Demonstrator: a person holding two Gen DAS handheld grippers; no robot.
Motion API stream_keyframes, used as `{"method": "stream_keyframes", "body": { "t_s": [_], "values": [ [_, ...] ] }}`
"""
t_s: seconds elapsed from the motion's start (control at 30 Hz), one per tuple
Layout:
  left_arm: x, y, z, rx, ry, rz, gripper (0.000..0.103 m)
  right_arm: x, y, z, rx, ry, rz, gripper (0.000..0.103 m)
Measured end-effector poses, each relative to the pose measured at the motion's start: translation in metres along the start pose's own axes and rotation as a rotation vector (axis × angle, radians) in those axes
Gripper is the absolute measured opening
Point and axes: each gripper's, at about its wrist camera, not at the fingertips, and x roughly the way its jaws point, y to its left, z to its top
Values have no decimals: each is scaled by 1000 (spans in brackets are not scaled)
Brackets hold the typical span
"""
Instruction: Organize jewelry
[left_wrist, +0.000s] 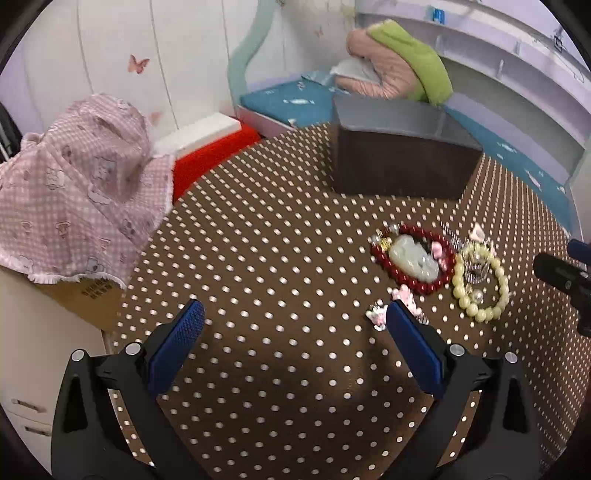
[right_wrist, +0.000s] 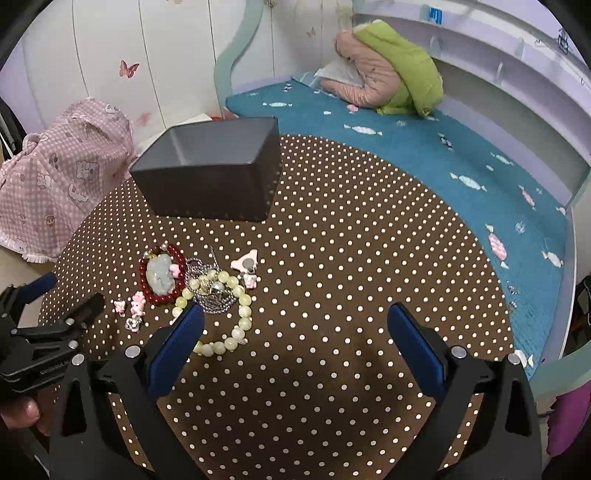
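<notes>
A jewelry pile lies on the brown polka-dot table (left_wrist: 258, 240) (right_wrist: 351, 258). It holds a red bead bracelet (left_wrist: 380, 260) (right_wrist: 142, 275) around a pale jade pendant (left_wrist: 413, 256) (right_wrist: 160, 277), a cream bead bracelet (left_wrist: 495, 288) (right_wrist: 243, 314), a silver chain (right_wrist: 210, 299) and small pink charms (left_wrist: 404, 295) (right_wrist: 137, 301). A dark open box (left_wrist: 399, 155) (right_wrist: 214, 173) stands behind the pile. My left gripper (left_wrist: 295, 314) is open, left of the pile, its right finger beside the pink charms. My right gripper (right_wrist: 295, 314) is open, its left finger over the cream bracelet's near edge.
A pink patterned cloth (left_wrist: 74, 192) (right_wrist: 62, 173) covers something at the table's left. A teal bench cushion (right_wrist: 461, 158) curves behind the table, with a pink and green jacket (right_wrist: 388, 74) on it. The left gripper's body (right_wrist: 44, 332) shows at the right wrist view's left edge.
</notes>
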Motion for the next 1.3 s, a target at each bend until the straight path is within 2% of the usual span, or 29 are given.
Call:
{"method": "stream_keyframes", "body": {
  "t_s": [0.23, 0.27, 0.3, 0.33, 0.4, 0.43, 0.5, 0.67, 0.87, 0.93, 1.1, 1.13, 1.17, 1.23, 1.3],
  "values": [
    [18, -16, 1, 41, 37, -30, 95, 7, 8, -8, -10, 26, 35, 96],
    [20, -17, 1, 41, 43, -37, 81, 7, 9, -7, -8, 27, 38, 96],
    [21, -16, 1, 34, 49, -60, 73, 7, 10, -8, -8, 28, 44, 96],
    [21, -14, 1, 18, 48, -80, 71, 7, 11, -7, -9, 29, 50, 96],
    [21, -16, 3, 44, 35, -88, 48, 6, 16, -7, -18, 28, 60, 96],
    [19, -18, 3, 55, 33, -98, 41, 6, 18, -6, -22, 27, 64, 96],
    [18, -21, 1, 71, 28, -116, 15, 5, 24, -5, -27, 24, 83, 95],
    [10, -11, -9, 52, 20, -176, 14, 6, 51, -7, -81, 36, 151, 89],
    [-3, 16, -17, -6, -2, -141, 14, 17, 83, -7, -131, 67, 239, 66],
    [-6, 25, -18, -23, -9, -124, 14, 20, 94, -5, -142, 67, 265, 55],
    [-10, 38, -19, -45, -13, -110, 14, 37, 114, -6, -199, 85, 250, 36],
    [-10, 40, -18, -47, -16, -110, 14, 39, 115, -8, -211, 88, 244, 28],
    [-11, 42, -19, -48, -17, -111, 14, 38, 118, -10, -232, 67, 228, 26],
    [-13, 44, -18, -52, -22, -111, 14, 38, 121, -13, -258, 60, 221, 15],
    [-12, 44, -16, -55, -24, -112, 14, 39, 119, -15, -256, 60, 232, 15]
  ]
}}
